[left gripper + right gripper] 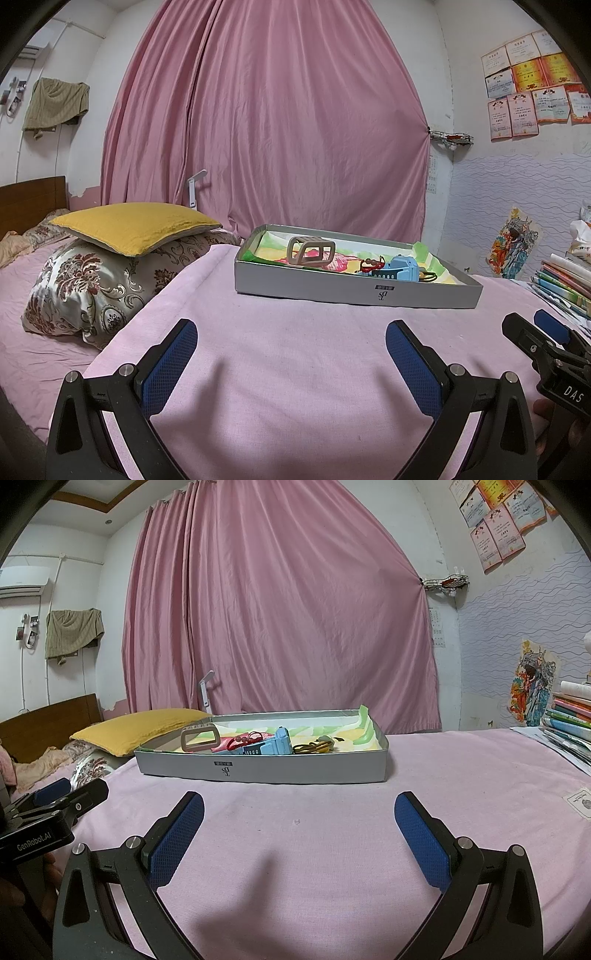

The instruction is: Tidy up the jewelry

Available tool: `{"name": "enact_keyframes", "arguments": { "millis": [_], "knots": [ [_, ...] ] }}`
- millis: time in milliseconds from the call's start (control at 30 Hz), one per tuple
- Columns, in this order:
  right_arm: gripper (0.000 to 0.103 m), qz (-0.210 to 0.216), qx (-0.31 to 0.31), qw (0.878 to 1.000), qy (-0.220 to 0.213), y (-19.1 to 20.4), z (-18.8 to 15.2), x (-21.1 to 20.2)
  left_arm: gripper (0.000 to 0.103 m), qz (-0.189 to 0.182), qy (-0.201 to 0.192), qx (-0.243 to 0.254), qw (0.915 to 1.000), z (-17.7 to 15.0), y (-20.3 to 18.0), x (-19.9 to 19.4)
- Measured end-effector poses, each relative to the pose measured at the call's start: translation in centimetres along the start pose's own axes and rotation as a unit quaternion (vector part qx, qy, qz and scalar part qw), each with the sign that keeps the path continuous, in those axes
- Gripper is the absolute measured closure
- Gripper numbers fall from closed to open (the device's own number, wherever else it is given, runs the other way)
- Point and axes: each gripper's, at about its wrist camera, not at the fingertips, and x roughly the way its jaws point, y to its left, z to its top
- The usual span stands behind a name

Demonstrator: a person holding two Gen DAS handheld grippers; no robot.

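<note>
A shallow grey box (pixel 354 291) (pixel 266 770) sits on the pink bedspread ahead of both grippers. Inside lie a beige hair claw (pixel 311 251) (pixel 200 739), a red bead bracelet (pixel 371 264) (pixel 242 740), a light blue hair clip (pixel 400 271) (pixel 277 744) and a yellow-brown hair tie (pixel 428 276) (pixel 316 746). My left gripper (pixel 291 339) is open and empty, low over the bedspread short of the box. My right gripper (pixel 299 810) is open and empty, also short of the box. Each gripper shows at the edge of the other's view.
A yellow pillow (pixel 136 225) lies on a patterned pillow (pixel 92 288) at the left. A stack of books (pixel 570 720) stands at the right edge of the bed. A pink curtain (pixel 266 122) hangs behind. Pink bedspread (pixel 443 775) lies around the box.
</note>
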Motion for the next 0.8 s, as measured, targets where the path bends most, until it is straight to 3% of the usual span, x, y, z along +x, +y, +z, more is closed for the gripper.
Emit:
{"name": "enact_keyframes", "arguments": {
  "millis": [800],
  "knots": [
    [0.002,0.001,0.002,1.0,-0.001,0.16,-0.17,0.05,0.001,0.0,0.0,0.0,1.0,0.04,0.01,0.01]
  ]
}}
